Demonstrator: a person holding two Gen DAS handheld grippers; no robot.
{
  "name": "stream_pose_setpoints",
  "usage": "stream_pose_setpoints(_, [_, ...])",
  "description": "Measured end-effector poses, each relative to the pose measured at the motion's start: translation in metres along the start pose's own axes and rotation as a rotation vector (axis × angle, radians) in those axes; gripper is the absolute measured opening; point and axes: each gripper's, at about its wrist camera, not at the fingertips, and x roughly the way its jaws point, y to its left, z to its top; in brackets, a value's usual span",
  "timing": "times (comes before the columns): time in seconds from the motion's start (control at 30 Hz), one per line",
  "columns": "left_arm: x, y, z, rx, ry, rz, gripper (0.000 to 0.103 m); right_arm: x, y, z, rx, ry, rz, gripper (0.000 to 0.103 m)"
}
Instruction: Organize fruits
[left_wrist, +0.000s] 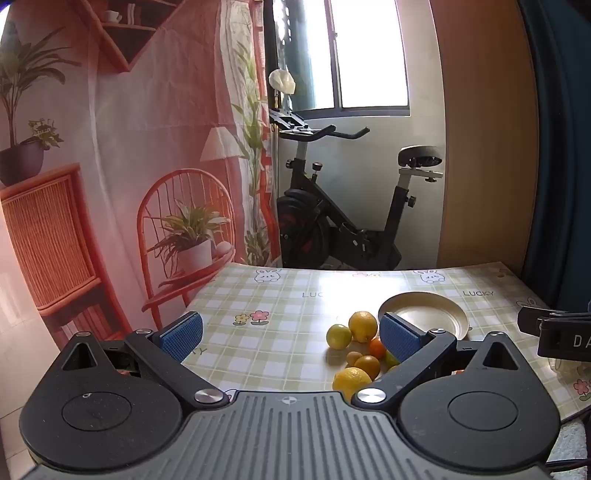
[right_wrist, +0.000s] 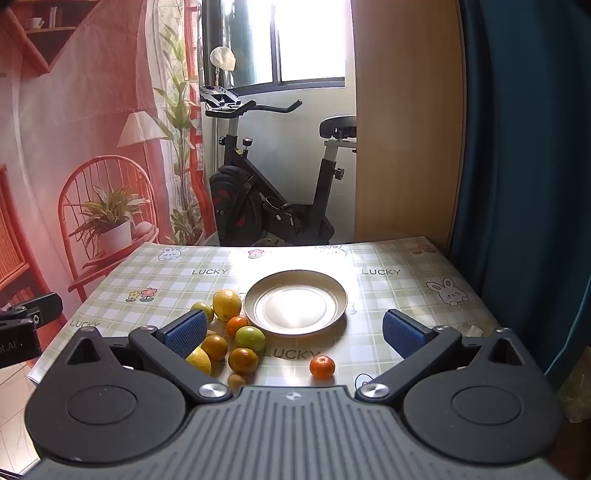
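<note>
Fruits (right_wrist: 236, 332) beside plate (right_wrist: 295, 302), jaws apart

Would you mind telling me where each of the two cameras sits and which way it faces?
Left wrist: rides on the left gripper, above the table's near left, looking across toward the exercise bike; its own open jaws show, plus part of the right gripper at the right edge.
Right wrist: rides on the right gripper, nearer the table's middle, facing the empty plate; its open jaws show, plus part of the left gripper at the left edge.
Shared: plate, fruit cluster, checked tablecloth, bike, window.
</note>
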Motion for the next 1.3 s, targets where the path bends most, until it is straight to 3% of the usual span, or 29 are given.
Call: stream_pose_setpoints(1.3, [0.004,0.001,-0.002,-0.024,0.023,0.002,0.103,-0.001,-0.001,0.001,-0.005,-0.006,-0.001,0.103])
